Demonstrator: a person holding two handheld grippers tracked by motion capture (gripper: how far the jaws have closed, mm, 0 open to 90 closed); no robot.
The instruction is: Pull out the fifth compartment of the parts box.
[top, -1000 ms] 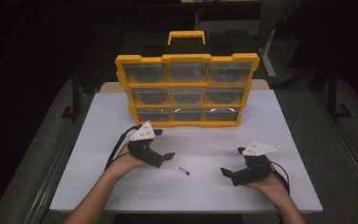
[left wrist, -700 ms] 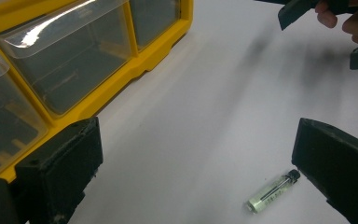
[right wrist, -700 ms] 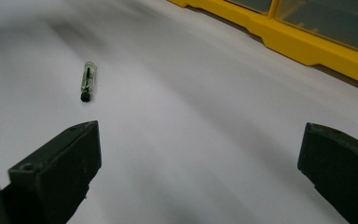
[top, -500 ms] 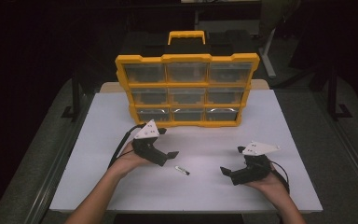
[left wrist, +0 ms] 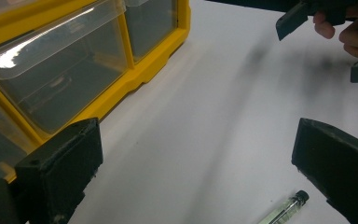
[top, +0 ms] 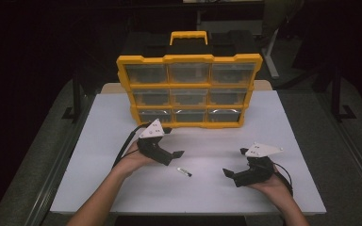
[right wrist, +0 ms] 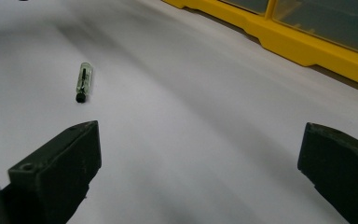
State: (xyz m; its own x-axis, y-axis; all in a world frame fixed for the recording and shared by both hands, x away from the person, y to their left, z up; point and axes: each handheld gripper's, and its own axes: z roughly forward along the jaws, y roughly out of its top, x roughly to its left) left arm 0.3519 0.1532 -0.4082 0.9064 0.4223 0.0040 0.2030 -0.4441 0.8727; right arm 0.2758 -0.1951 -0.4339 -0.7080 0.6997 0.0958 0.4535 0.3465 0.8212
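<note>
At the far edge of the white table [top: 99, 155], seen from the high view, stands a yellow organiser case [top: 189, 89] with a handle on top and nine clear-fronted drawers in three rows; what the drawers hold is too dim to tell from here. Nearer the front edge lies a small glass vial [top: 184, 172], flat on the table, between the two hands. The left gripper [top: 172, 142] hovers just beside the vial on its left, jaws spread apart and holding nothing; the right gripper [top: 234, 161] sits well to the right, near the front edge, jaws likewise apart and holding nothing. In the left gripper view the vial [left wrist: 285, 208] lies low between the two black jaws, closer to the right one, its dark cap pointing away, not touched by either. The case's bottom drawers [left wrist: 63, 74] run along the left; through the clear fronts I can make out nothing definite inside. In the right gripper view the vial [right wrist: 83, 81] lies ahead, beyond the left jaw, well apart from both, with the case's yellow base [right wrist: 303, 46] across the top right.
</note>
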